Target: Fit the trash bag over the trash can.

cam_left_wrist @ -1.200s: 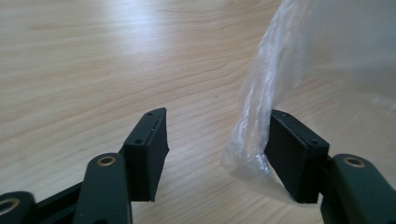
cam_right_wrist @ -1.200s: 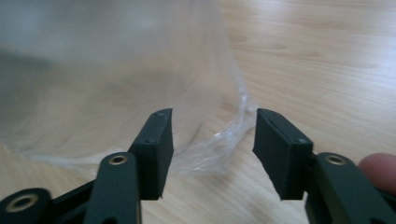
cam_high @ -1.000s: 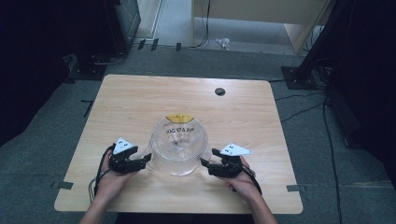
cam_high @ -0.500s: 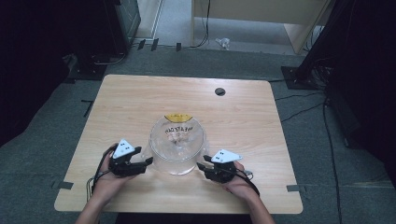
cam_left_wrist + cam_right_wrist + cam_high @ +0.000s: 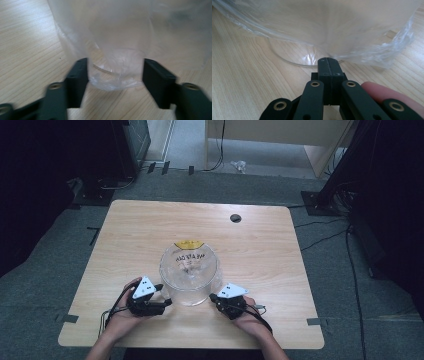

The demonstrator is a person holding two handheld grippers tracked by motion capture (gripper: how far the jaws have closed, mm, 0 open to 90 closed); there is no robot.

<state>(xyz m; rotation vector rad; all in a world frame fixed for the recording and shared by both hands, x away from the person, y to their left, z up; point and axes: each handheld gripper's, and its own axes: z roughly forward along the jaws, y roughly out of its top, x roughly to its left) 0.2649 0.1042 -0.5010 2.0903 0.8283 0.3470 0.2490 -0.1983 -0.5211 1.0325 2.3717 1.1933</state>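
A clear tub (image 5: 190, 272) lined with a plastic bag (image 5: 117, 75) stands on the table (image 5: 125, 230), near its front edge. The left gripper (image 5: 115, 76) has just been closing, its jaws either side of a fold of bag. The right gripper (image 5: 328, 62) has just closed, jaws together at the bag's edge; whether they pinch film I cannot tell.
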